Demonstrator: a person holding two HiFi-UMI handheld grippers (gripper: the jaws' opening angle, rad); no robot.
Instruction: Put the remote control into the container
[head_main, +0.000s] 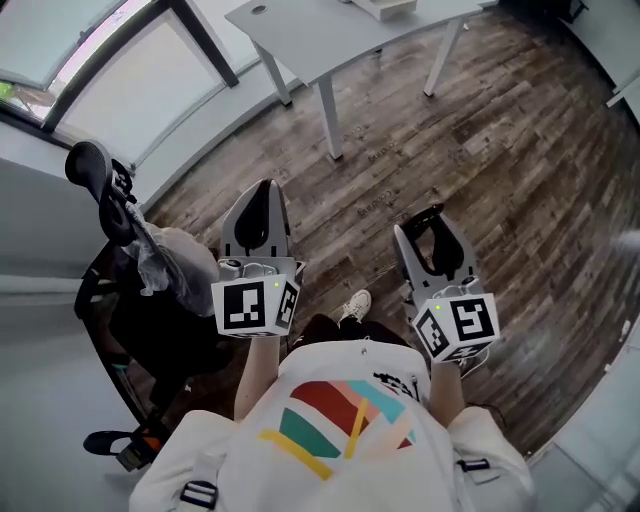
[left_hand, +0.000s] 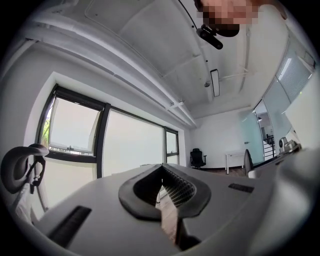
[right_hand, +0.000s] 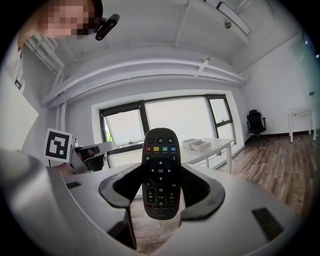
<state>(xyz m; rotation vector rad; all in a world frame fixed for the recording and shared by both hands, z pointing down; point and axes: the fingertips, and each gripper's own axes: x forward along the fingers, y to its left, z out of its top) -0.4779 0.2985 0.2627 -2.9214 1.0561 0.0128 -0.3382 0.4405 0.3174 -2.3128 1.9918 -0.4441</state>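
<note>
Remote control sat pinched by its sides between the jaws of my right gripper, well apart from the open white box, probably the container, on the far surface. My left gripper had its jaws pressed together, empty. Best practice: hold the pinch firm throughout the carry.

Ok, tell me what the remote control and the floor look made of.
The remote control looks like matte black plastic, with moulded coloured buttons. The floor looks like wood or wood-look planks: grain and seams show, low sheen.

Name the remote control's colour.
Black remote control, with red, yellow, green and blue buttons near its top; best in the right gripper view.
</note>
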